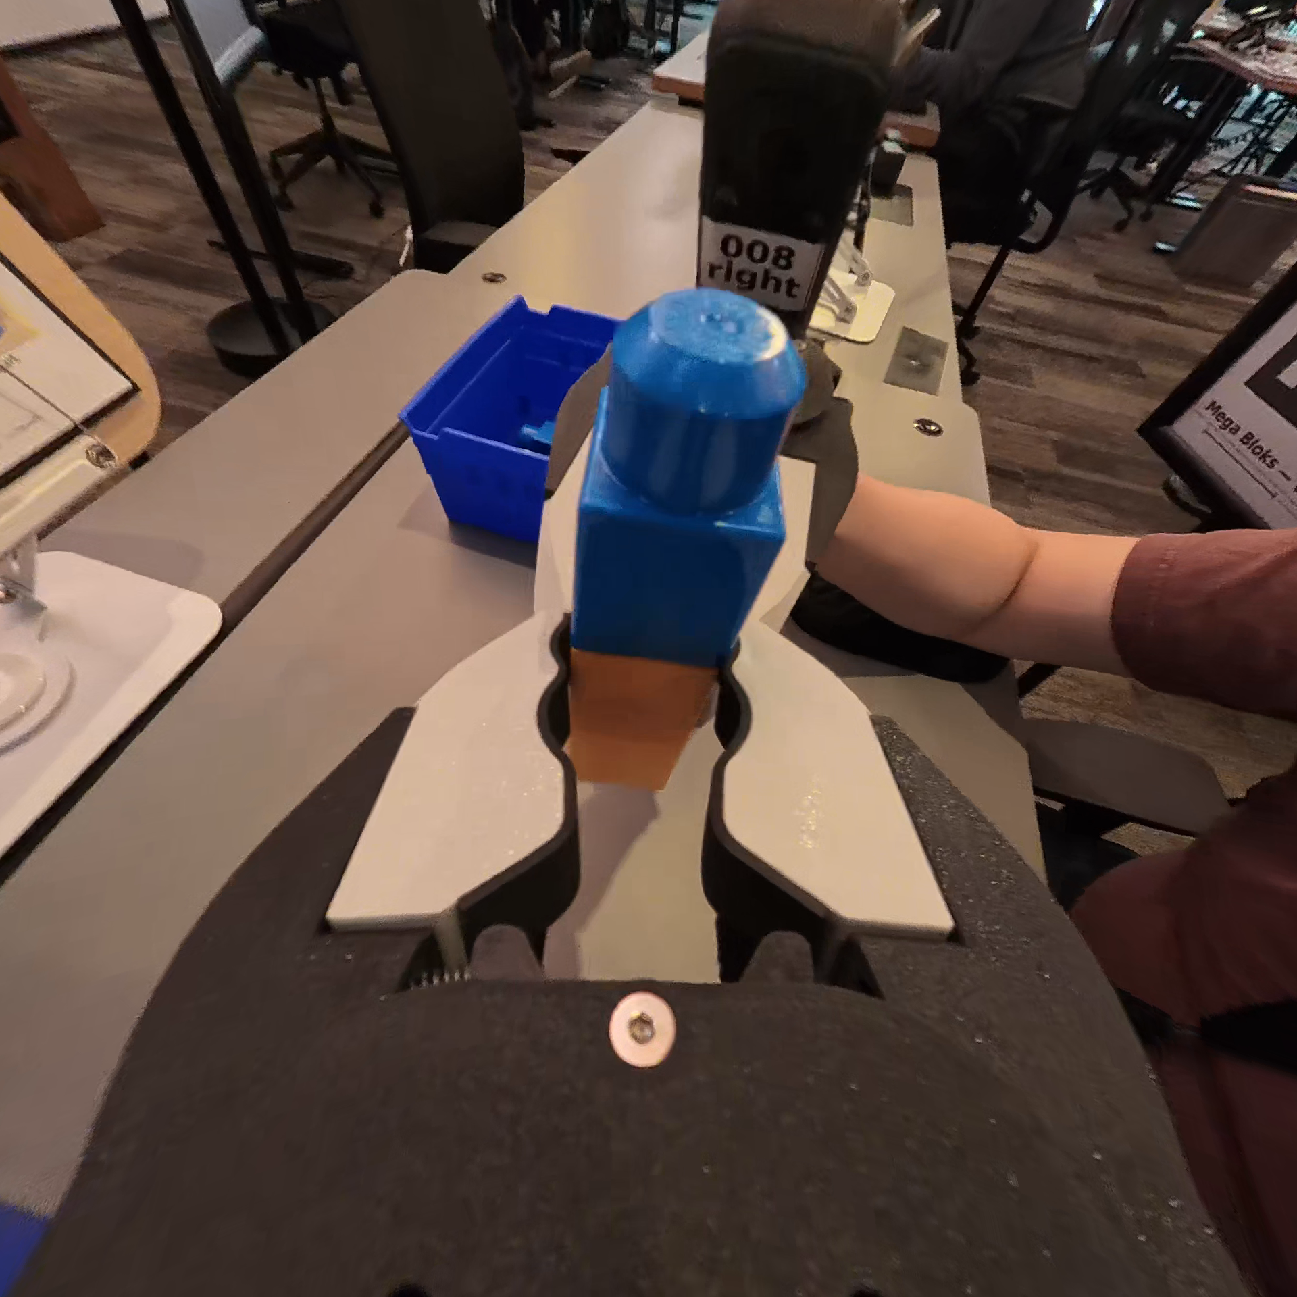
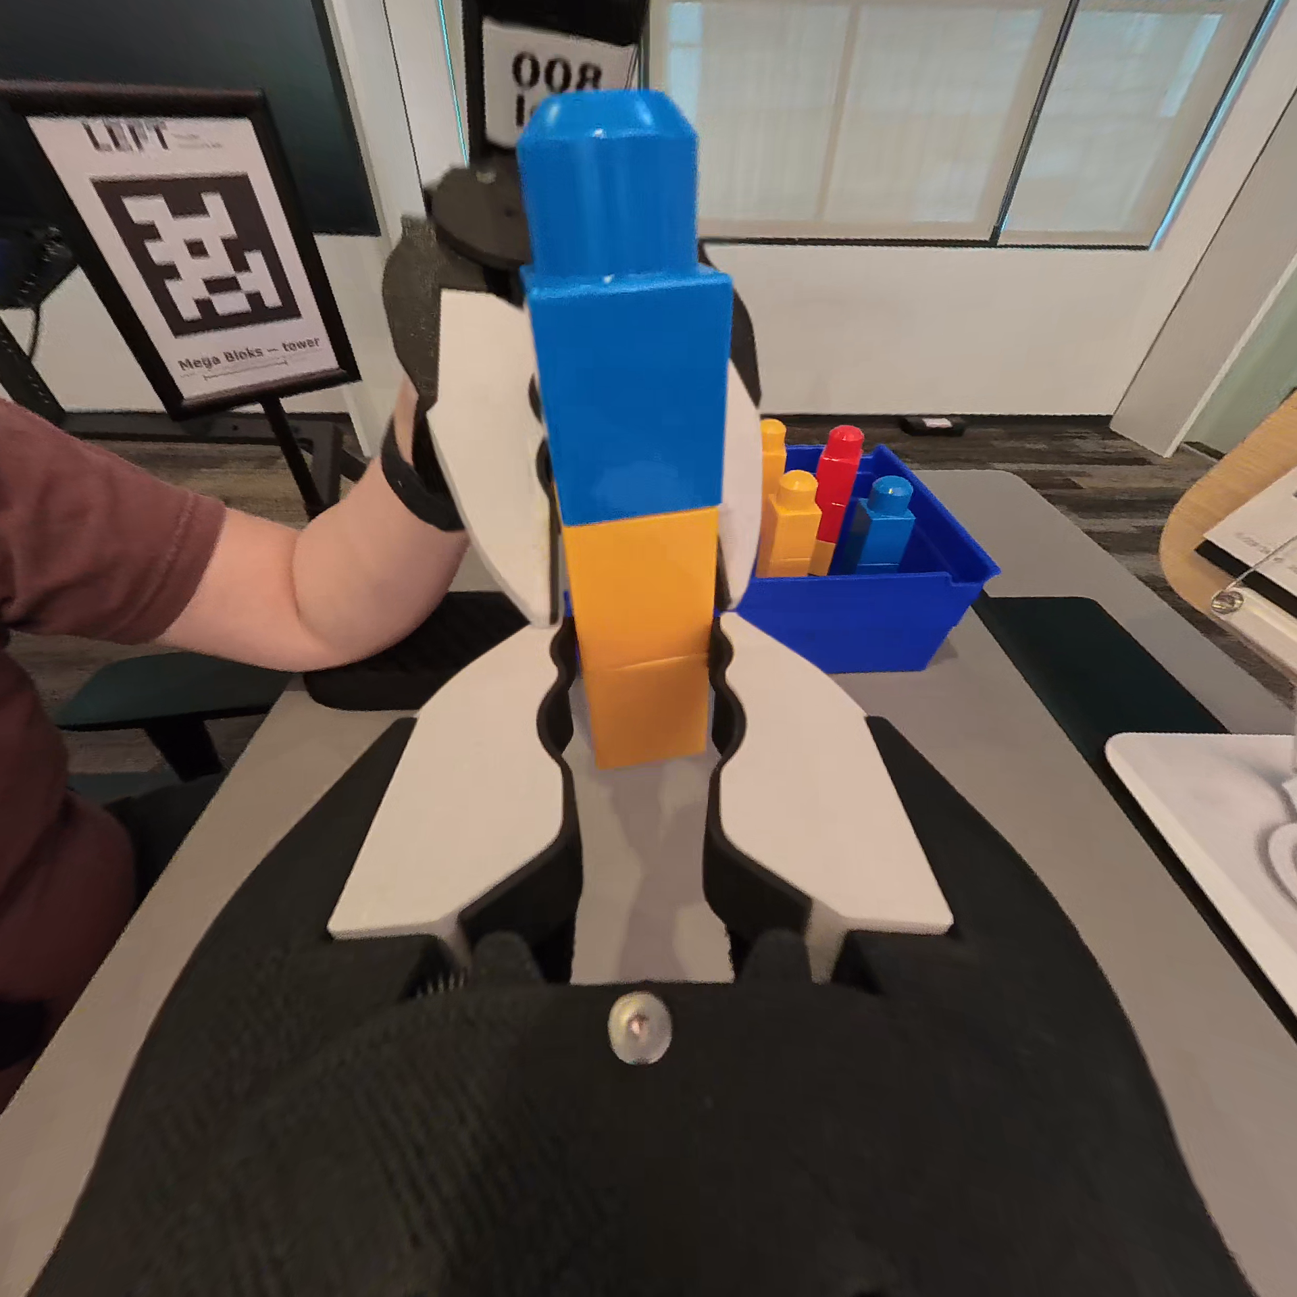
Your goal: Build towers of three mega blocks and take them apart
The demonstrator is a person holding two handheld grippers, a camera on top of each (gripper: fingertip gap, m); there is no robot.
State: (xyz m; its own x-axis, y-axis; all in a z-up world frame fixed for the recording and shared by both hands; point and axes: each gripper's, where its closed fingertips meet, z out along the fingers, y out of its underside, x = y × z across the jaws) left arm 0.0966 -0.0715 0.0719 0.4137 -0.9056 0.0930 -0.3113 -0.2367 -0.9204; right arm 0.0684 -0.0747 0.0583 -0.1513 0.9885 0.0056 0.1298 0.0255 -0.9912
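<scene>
While both jaws clamp it, one tower (image 2: 635, 505) shows three blocks: one blue, two yellow.

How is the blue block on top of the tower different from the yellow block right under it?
The blue block is blue and sits on top, so its round peg is bare. The yellow block is yellow and sits in the middle, so its peg is hidden inside the blue one. They share the same square body and width, and both are stacked straight in one tower.

Glossy plastic blocks (image 2: 635, 435); matt grey tabletop (image 2: 1053, 702).
</scene>
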